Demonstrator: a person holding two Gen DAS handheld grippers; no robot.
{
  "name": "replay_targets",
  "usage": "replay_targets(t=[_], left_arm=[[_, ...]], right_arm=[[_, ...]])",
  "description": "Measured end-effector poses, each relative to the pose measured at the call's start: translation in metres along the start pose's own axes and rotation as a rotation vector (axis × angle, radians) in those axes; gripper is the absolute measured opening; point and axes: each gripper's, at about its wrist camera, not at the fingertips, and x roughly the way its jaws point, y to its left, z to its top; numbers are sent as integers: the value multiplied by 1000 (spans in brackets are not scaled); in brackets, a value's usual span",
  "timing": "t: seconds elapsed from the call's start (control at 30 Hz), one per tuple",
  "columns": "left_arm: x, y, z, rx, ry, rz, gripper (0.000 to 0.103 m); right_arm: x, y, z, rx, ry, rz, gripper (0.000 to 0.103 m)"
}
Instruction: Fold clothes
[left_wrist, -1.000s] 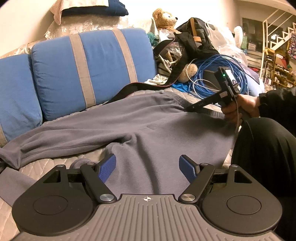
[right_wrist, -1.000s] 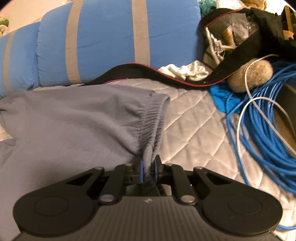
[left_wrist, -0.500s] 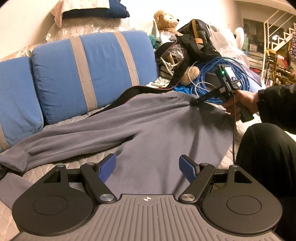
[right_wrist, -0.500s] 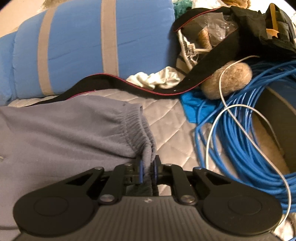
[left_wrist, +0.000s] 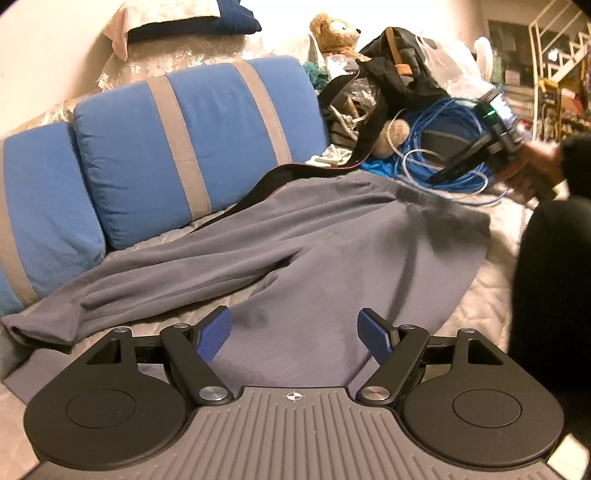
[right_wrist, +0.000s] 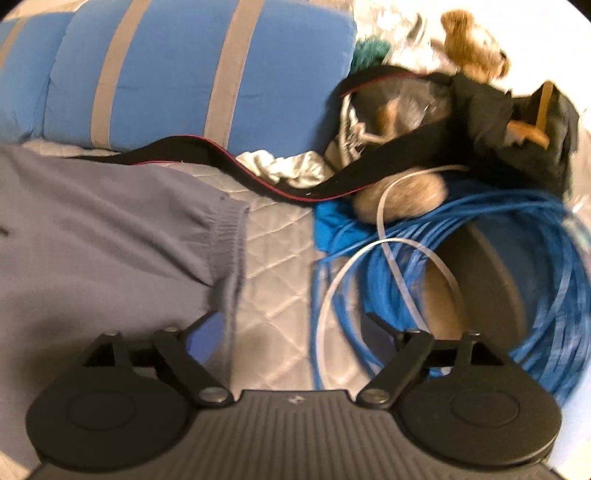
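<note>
Cushions, blue, at sofa back, left. Grey sweatpants spread flat over quilted sofa seat, legs left, waistband right; no fold made yet, all folding left. Left gripper: jaws wide, empty, above fabric. Right gripper: jaws just opening, waistband released, nothing gripped. Blue cable coil right.

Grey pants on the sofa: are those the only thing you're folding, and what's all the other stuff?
For the job:
grey pants
left tongs, open
right tongs, just opened, let go of the waistband

Just lying about:
blue cable coil
teddy bear
black bag
blue cushions
</note>
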Motion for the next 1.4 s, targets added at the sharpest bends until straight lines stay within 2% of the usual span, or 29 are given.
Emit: replay_targets(t=[0.1, 0.23, 0.33, 0.53, 0.6, 0.7, 0.8, 0.9, 1.03, 1.17, 1.27, 1.4], left_arm=[[-1, 0, -3, 13, 9, 27, 74], [-5, 0, -8, 14, 21, 48, 74], [-11, 1, -11, 2, 22, 52, 74], [-15, 2, -21, 0, 31, 55, 74], [-14, 1, -23, 14, 35, 59, 74], [-13, 0, -27, 43, 38, 75, 74], [-12, -1, -28, 50, 43, 85, 74], [-9, -3, -30, 66, 52, 96, 74], [-8, -8, -33, 100, 58, 108, 74], [-9, -11, -36, 121, 58, 112, 74], [-7, -12, -38, 126, 58, 104, 74], [-5, -15, -39, 143, 56, 99, 74]], right_arm=[[-22, 7, -12, -99, -44, -21, 97], [-51, 28, -40, -319, -89, 6, 100], [-67, 49, -72, -531, -115, -5, 100], [-68, 99, -139, -1084, -179, -148, 100], [-62, 110, -154, -1199, -210, -184, 99], [-55, 119, -154, -1198, -251, -226, 99], [-50, 121, -147, -1159, -266, -220, 98], [-41, 122, -150, -1222, -280, -237, 96], [-34, 117, -150, -1295, -263, -250, 87], [-27, 109, -156, -1330, -240, -279, 86], [-29, 112, -157, -1319, -241, -271, 81], [-33, 119, -157, -1314, -266, -213, 74]])
